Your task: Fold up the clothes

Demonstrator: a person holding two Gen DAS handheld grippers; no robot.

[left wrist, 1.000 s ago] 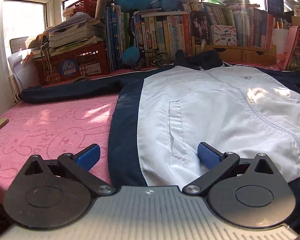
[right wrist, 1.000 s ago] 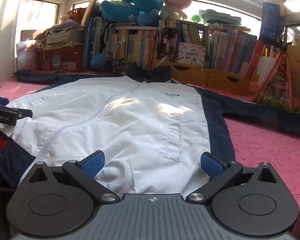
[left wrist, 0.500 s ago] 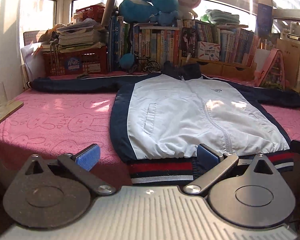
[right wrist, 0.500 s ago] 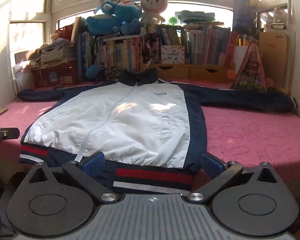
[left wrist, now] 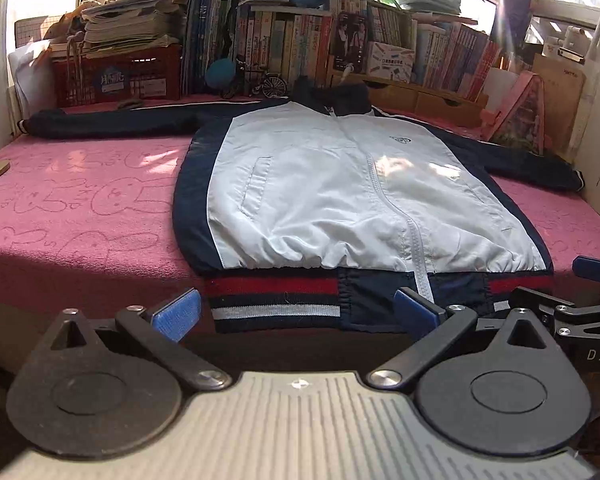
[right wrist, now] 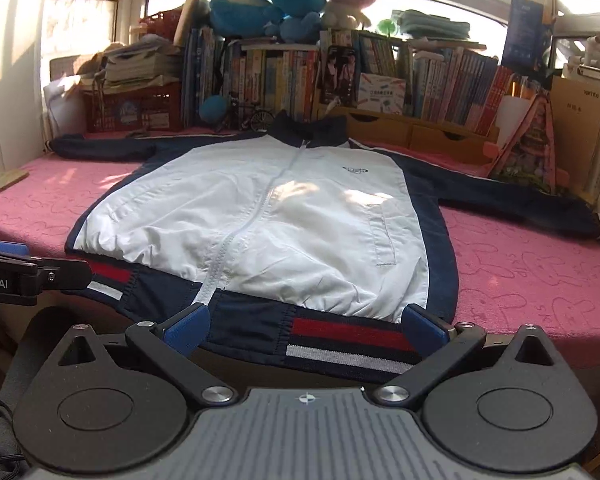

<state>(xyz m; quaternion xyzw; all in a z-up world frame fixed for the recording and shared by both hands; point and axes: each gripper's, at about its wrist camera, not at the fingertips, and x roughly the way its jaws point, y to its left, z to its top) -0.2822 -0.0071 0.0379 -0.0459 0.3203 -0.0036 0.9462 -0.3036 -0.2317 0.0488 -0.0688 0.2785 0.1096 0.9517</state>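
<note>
Now both the left gripper (left wrist: 296, 310) and right gripper (right wrist: 306, 322) hover wide open and empty before the flat white-and-navy zip-up jacket (left wrist: 352, 192), whose slippery shell could slide off a shallow pinch.

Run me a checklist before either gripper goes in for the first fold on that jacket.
1. Jacket spread flat, front up, zipped: ok.
2. Both sleeves stretched out sideways on the pink blanket: ok.
3. Left gripper open, nothing between its fingers: ok.
4. Right gripper open, nothing between its fingers: ok.
5. Striped hem lying fully on the blanket: not ok, it hangs over the front edge.
6. Nothing lying on the jacket or on the blanket beside it where the sleeves would fold in: ok.
</note>
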